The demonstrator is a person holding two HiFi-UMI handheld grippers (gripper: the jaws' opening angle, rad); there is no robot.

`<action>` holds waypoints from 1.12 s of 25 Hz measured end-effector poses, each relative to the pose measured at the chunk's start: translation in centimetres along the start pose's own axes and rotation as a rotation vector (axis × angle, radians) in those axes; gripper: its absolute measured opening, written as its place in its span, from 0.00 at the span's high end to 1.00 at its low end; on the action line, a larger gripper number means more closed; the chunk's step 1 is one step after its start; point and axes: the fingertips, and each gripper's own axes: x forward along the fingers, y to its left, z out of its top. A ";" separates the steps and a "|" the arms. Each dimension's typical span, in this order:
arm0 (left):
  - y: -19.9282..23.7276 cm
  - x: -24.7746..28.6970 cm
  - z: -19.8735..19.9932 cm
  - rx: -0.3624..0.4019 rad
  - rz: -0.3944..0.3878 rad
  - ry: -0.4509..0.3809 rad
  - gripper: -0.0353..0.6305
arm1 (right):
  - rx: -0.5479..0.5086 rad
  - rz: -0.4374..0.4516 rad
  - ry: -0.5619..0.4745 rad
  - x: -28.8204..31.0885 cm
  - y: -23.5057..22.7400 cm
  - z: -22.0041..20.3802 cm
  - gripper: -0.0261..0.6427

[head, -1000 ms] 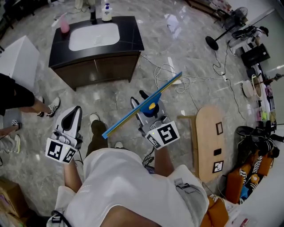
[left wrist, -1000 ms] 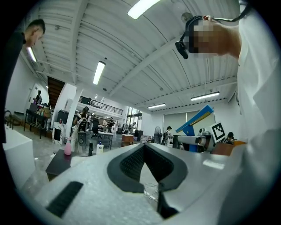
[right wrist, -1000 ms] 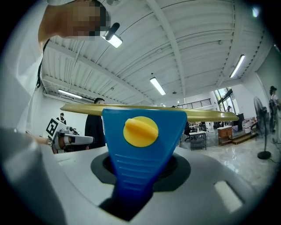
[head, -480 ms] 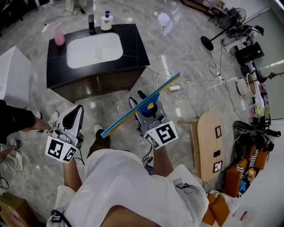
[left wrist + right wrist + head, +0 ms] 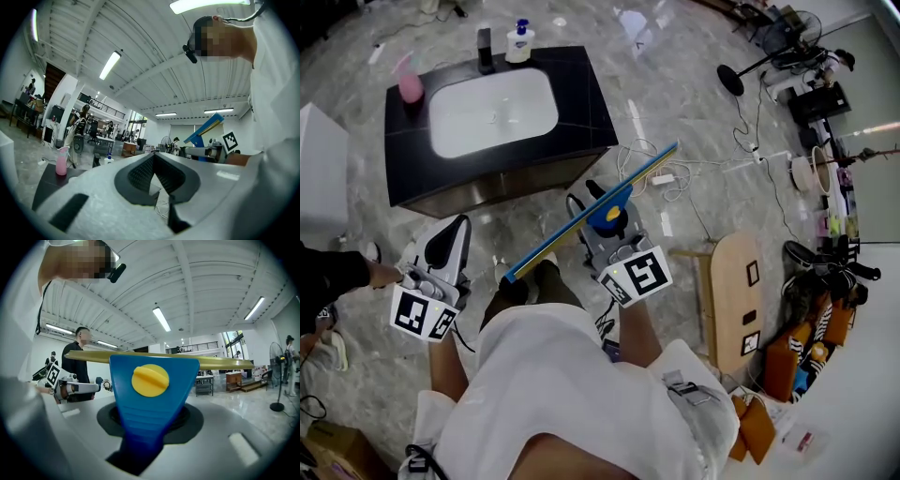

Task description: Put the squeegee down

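The squeegee [image 5: 581, 217] has a blue handle with a yellow knob and a long blue-and-yellow blade, held slantwise in front of me. My right gripper [image 5: 607, 228] is shut on its handle [image 5: 149, 394], and the blade [image 5: 220, 363] runs across above the jaws. My left gripper [image 5: 450, 242] hangs at the left with its jaws together and nothing in them; its black pads [image 5: 140, 174] meet in a V. The left gripper view also shows the squeegee [image 5: 204, 131] off to the right. Both grippers point level towards a black counter [image 5: 586, 103].
The black counter holds a white basin, a pink bottle [image 5: 411, 86], a soap dispenser [image 5: 518, 42] and a dark bottle [image 5: 485, 45]. Cables [image 5: 649, 161] trail on the marble floor. A wooden board [image 5: 733, 300] lies at the right. A person's arm [image 5: 333, 272] shows at the left.
Both grippers, with the squeegee still held, have moved forward towards the black counter, which now lies closer. The person at the left has slid further out of view.
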 end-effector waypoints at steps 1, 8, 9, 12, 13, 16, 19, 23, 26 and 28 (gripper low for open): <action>0.1 0.5 0.0 0.004 0.004 0.003 0.94 | 0.001 0.002 0.002 0.4 -0.6 -0.1 0.75; 1.2 4.6 0.4 0.004 0.060 -0.002 0.94 | -0.002 0.028 0.024 3.1 -5.8 -0.3 0.75; 1.4 5.4 0.4 0.006 0.063 -0.001 0.94 | -0.003 0.029 0.024 3.4 -6.5 -0.2 0.75; 1.7 7.6 0.4 0.012 0.064 -0.005 0.94 | -0.010 0.027 0.034 3.9 -8.8 -0.4 0.75; 1.7 8.1 0.3 0.010 0.064 -0.004 0.95 | -0.008 0.022 0.042 4.0 -9.5 -0.7 0.75; 1.9 9.3 0.0 0.001 0.070 0.009 0.95 | 0.001 -0.007 0.075 4.8 -11.8 -1.9 0.75; 2.0 10.5 -0.2 -0.002 0.077 0.016 0.94 | 0.007 -0.046 0.133 6.7 -15.3 -4.3 0.75; 2.4 11.8 -1.0 -0.013 0.083 0.032 0.94 | 0.000 -0.098 0.242 10.3 -20.5 -9.3 0.75; 3.1 12.3 -1.5 -0.025 0.096 0.044 0.94 | -0.023 -0.121 0.366 13.5 -24.0 -14.4 0.75; 3.6 12.5 -1.7 -0.032 0.110 0.051 0.94 | -0.032 -0.123 0.452 15.6 -26.0 -18.0 0.75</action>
